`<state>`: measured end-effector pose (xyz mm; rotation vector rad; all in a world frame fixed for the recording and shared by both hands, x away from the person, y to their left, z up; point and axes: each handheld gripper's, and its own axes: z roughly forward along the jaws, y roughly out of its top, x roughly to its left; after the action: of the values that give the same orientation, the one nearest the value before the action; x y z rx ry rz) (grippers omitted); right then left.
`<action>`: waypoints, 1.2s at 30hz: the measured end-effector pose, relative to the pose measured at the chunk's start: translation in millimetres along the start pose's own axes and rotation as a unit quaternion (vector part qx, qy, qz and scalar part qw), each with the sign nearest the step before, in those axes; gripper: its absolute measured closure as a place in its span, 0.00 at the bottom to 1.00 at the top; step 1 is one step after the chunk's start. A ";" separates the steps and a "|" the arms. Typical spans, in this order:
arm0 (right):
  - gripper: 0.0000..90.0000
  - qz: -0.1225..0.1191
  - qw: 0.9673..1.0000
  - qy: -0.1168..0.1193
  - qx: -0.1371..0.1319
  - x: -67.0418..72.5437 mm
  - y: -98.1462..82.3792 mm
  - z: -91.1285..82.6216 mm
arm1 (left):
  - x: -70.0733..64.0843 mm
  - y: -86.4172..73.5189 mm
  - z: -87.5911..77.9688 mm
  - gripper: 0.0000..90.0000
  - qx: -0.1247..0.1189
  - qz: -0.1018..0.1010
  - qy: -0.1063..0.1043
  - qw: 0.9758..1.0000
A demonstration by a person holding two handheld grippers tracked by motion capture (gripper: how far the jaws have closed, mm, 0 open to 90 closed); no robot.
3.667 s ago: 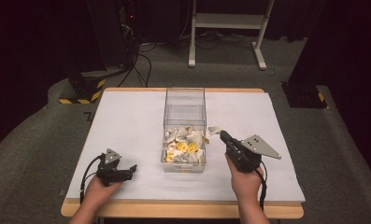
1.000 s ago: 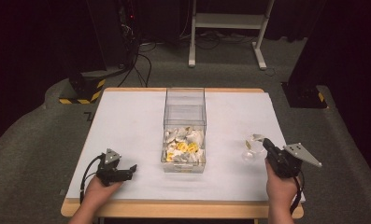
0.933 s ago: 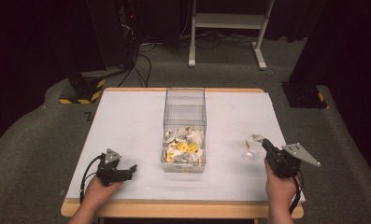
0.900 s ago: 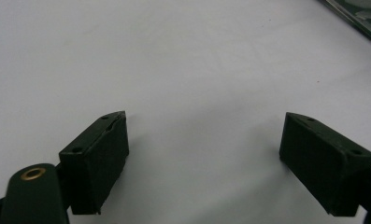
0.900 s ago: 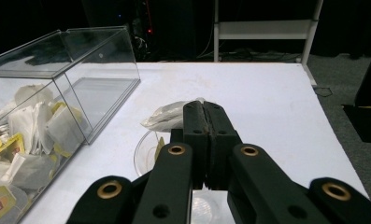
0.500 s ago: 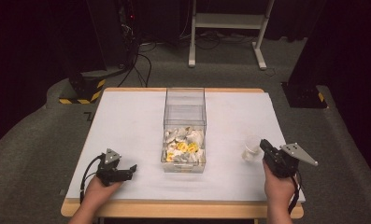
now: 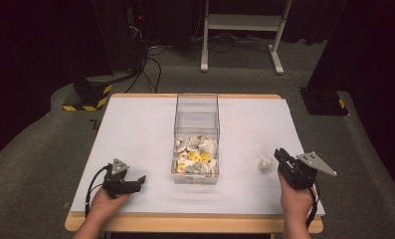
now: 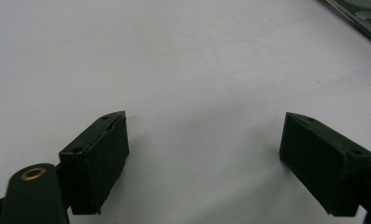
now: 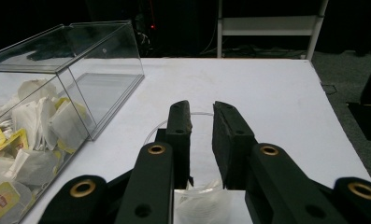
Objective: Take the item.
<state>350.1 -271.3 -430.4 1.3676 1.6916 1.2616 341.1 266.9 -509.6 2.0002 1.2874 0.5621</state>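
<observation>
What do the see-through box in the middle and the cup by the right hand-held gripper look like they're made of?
The box looks like clear rigid plastic, maybe acrylic: flat transparent walls, sharp glossy edges. The cup seems thin clear plastic; its rim shows through and it catches faint glare.

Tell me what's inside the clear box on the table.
The clear box holds a pile of white tea bags, some in yellow wrappers, heaped at its near end. The far end looks empty. Whatever lies under the pile is covered.

The right gripper (image 7: 280, 156), having left the clear box (image 7: 196, 133), is resting well to its right, jaws nearly closed over a clear cup (image 9: 202, 186) holding a tea bag (image 7: 263, 163).
</observation>
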 end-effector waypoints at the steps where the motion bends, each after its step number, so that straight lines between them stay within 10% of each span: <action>1: 0.85 0.000 1.000 0.001 0.000 0.4 0.2 0.0 | 0.0 0.0 0.0 0.18 0.000 0.000 0.000 1.000; 36: 0.53 -0.027 0.999 0.030 0.011 32.3 3.2 13.6 | -0.1 -0.1 0.0 0.18 0.000 0.001 0.001 1.000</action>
<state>354.5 -236.5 -429.0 1.3004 1.7766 1.2679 341.0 266.9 -509.7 2.0005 1.2867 0.5650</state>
